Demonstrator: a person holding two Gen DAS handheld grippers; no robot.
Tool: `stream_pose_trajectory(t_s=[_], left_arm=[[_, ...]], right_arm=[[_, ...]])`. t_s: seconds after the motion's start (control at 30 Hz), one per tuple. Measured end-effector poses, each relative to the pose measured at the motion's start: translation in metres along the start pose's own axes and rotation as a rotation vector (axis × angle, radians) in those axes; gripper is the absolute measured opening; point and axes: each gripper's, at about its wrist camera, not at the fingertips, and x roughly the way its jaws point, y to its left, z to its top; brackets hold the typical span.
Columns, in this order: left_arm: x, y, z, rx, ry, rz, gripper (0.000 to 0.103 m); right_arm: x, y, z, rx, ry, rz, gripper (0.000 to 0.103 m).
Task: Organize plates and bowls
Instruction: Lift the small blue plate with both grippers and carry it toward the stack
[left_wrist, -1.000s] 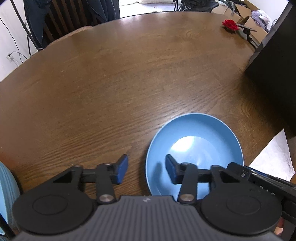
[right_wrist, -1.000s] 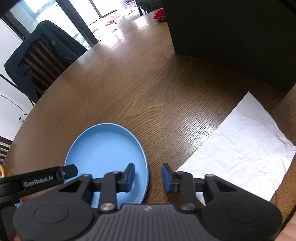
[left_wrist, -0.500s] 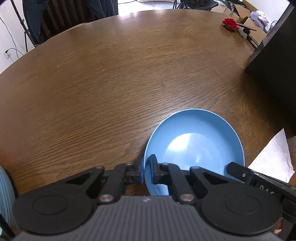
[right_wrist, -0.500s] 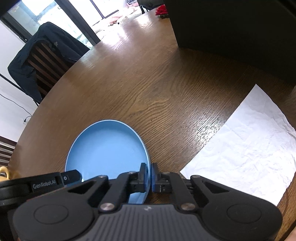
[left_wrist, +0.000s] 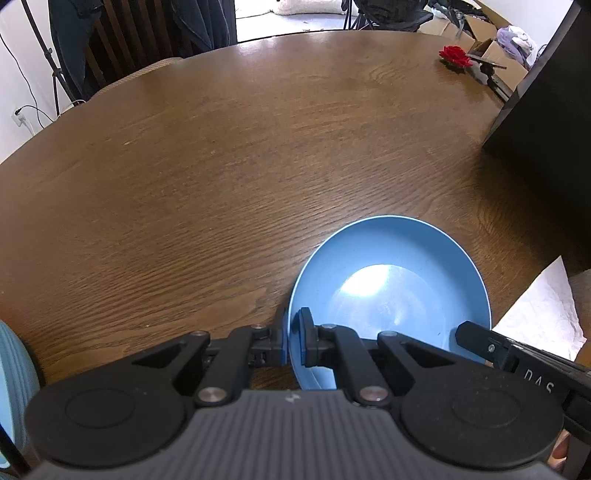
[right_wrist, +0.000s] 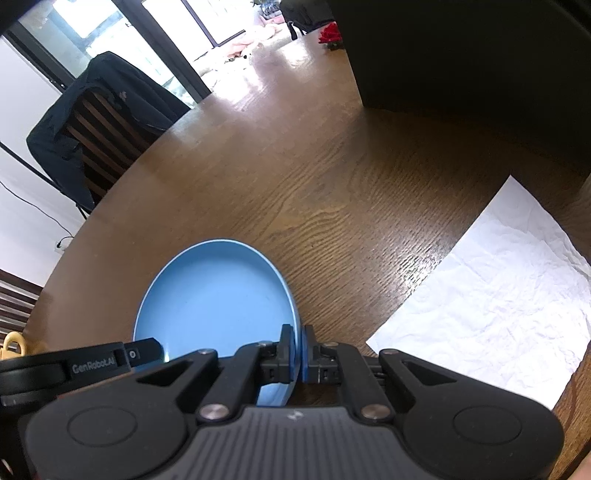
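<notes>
Both claws clenched on blue plate (left_wrist: 391, 295) rim: left gripper (left_wrist: 293, 341) at 9 o'clock, right gripper (right_wrist: 298, 349) at 3. Opp. sides prob. for a level two-handed lift off table (left_wrist: 221, 166).

A: Where does the left wrist view look from?

B: From just behind the left gripper (left_wrist: 292, 339), angled steeply down and close over the wooden table (left_wrist: 221, 166).

A: The right wrist view?

B: From behind the right gripper (right_wrist: 298, 349), likewise steep and close. Both share the blue plate (left_wrist: 391, 291) (right_wrist: 218, 291), white paper (left_wrist: 543, 314) (right_wrist: 487, 295) and red rose (left_wrist: 455, 59) (right_wrist: 330, 34).
</notes>
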Motion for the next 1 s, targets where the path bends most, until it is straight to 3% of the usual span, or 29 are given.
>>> stream_pose_trajectory(t_s=[0.5, 1.0], left_arm=[[-0.062, 0.003, -0.023, 0.027, -0.075, 0.008, 0.007], [-0.131, 0.012, -0.073, 0.05, -0.147, 0.018, 0.007]], right_arm=[[-0.055, 0.014, -0.018, -0.013, -0.054, 0.034, 0.004], [-0.121, 0.03, -0.065, -0.024, -0.113, 0.063, 0.004]])
